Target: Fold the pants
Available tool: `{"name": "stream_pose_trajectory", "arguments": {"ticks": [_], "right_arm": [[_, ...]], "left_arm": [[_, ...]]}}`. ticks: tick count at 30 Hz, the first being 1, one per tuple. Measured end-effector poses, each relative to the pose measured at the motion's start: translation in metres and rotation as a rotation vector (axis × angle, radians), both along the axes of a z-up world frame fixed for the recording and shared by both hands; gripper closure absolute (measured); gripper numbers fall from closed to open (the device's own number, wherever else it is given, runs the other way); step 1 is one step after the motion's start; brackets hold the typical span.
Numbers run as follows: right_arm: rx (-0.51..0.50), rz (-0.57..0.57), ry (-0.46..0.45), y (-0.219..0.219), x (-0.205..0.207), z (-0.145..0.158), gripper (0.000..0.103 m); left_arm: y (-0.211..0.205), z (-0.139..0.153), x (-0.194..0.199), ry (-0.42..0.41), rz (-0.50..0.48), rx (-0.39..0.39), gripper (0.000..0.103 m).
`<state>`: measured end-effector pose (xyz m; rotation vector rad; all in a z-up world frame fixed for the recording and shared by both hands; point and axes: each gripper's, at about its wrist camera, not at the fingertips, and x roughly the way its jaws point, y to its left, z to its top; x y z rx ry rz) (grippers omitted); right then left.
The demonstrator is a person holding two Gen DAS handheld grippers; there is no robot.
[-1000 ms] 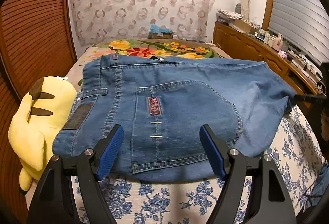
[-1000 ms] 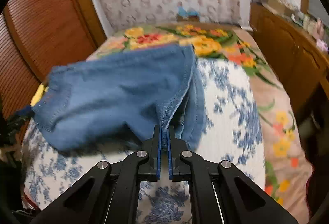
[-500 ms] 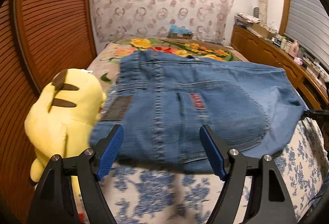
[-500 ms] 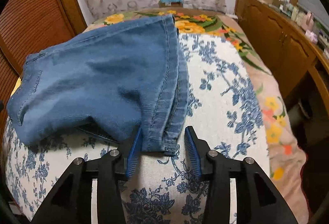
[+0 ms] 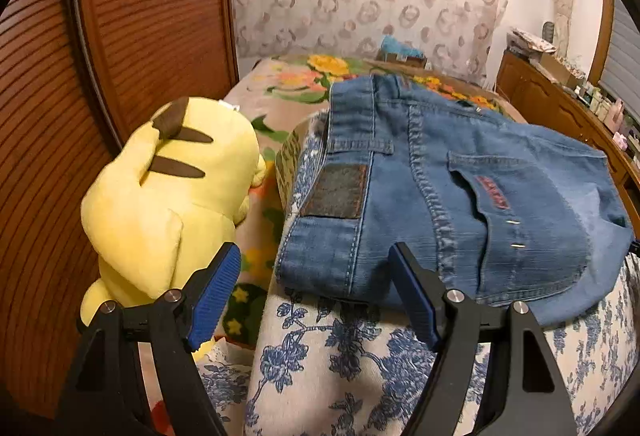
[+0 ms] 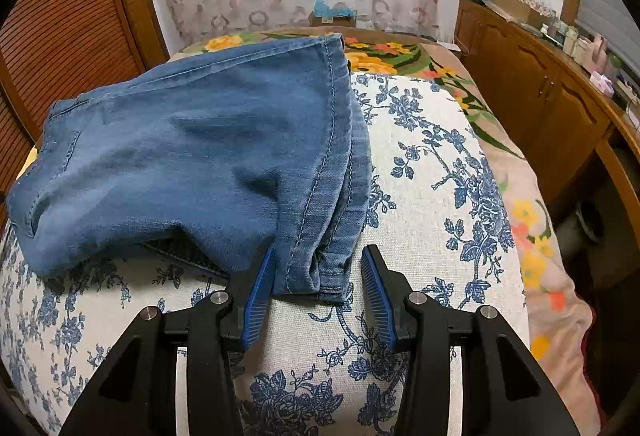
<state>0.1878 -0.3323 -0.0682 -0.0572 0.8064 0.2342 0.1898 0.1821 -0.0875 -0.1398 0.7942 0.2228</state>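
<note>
Folded blue jeans (image 5: pixel 460 196) lie on the bed, with the waistband, dark patch and back pocket facing up in the left wrist view. My left gripper (image 5: pixel 314 256) is open and hovers just before the near waistband corner, not touching the denim. In the right wrist view the jeans (image 6: pixel 192 156) show their folded leg end. That end's hem corner lies on the cover between the fingers of my right gripper (image 6: pixel 319 254). This gripper is open. Its left pad (image 6: pixel 260 288) sits close beside the cloth without pressing it, and its right pad stands clear.
A white bed cover with blue flowers (image 5: pixel 360 356) lies under the jeans. A yellow plush toy (image 5: pixel 168 204) sits at the bed's left edge against a slatted wooden door (image 5: pixel 152 16). A wooden cabinet (image 6: pixel 532 96) with small items runs along the right side.
My right gripper opened and let go of the hem, which now rests on the cover. My left gripper slid left along the jeans to the waistband corner beside the plush toy.
</note>
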Motion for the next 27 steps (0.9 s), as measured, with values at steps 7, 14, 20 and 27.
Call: {"name": "stream_pose_trajectory", "arguments": {"ticks": [7,14,20,27], "right_arm": [[-0.01,0.017,0.004,0.0,-0.005,0.002,0.057],[-0.005,0.055,0.022,0.004,-0.003,0.006,0.079],[0.0,0.086,0.021,0.005,-0.002,0.009,0.085],[0.024,0.054,-0.071,-0.009,-0.009,0.031,0.086]], "left_arm": [[0.004,-0.016,0.016,0.072,0.019,-0.002,0.026],[0.006,-0.015,0.019,0.053,-0.036,-0.073,0.064],[-0.001,-0.004,0.014,0.025,-0.048,-0.052,0.088],[-0.005,0.028,-0.002,-0.072,-0.049,-0.018,0.092]]}}
